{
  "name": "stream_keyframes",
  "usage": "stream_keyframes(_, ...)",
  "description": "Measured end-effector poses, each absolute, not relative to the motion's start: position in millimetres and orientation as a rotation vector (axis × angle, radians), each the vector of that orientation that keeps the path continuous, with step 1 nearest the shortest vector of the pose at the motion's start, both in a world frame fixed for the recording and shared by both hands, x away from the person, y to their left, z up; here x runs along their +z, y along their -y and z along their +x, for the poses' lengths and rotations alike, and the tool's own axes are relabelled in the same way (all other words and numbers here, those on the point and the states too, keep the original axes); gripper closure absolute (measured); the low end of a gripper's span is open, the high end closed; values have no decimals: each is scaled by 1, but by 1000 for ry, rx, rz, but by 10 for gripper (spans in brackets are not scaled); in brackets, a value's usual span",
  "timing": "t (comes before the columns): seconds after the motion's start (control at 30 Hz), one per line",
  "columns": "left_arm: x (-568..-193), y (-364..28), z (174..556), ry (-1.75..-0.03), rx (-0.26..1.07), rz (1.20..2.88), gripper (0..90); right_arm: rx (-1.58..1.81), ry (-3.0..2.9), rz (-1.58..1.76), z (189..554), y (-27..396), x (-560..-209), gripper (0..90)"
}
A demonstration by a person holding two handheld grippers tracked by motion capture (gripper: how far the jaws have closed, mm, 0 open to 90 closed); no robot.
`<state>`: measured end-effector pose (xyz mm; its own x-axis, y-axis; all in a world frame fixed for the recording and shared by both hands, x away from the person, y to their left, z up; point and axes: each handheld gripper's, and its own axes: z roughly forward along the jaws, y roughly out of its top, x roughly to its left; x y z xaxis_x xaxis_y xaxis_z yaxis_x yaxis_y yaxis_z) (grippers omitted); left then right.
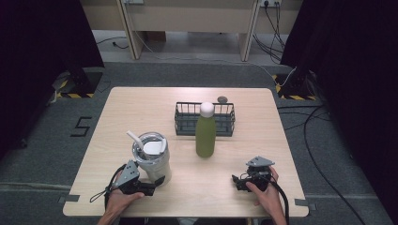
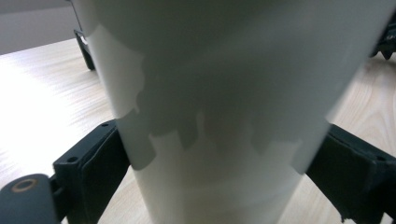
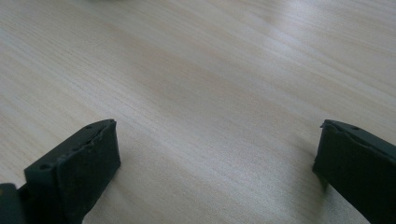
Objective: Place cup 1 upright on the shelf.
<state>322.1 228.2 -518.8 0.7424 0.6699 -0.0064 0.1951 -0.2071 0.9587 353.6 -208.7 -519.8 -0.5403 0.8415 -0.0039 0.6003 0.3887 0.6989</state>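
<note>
A steel tumbler (image 1: pixel 154 161) with a clear lid and a white straw (image 1: pixel 134 140) stands at the front left of the wooden table (image 1: pixel 136 105). My left gripper (image 1: pixel 156 183) grips it low down: in the left gripper view both black pads (image 2: pixel 105 163) press the tumbler's pale wall (image 2: pixel 224 93). An olive green bottle (image 1: pixel 205 137) with a white cap stands upright in the middle. My right gripper (image 1: pixel 237 183) rests low at the front right, open, its jaws far apart over bare wood (image 3: pixel 217 158).
A black wire basket (image 1: pixel 187 123) sits just behind the bottle. A small dark round thing (image 1: pixel 222 99) lies beyond it near the far edge. Cables trail over the floor to the right of the table.
</note>
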Motion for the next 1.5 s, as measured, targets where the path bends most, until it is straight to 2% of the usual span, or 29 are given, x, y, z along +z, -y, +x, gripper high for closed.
stream_keyframes(0.53,-521,-220,328,-729,466,1632,88,937,-2302,1243,353,208,-520,3)
stream_keyframes(1.03,-520,-220,327,-727,493,1626,103,939,-2309,1229,353,208,-520,5)
stream_keyframes(1.5,-501,-236,339,-799,460,1555,105,939,-2310,1226,353,208,-520,5)
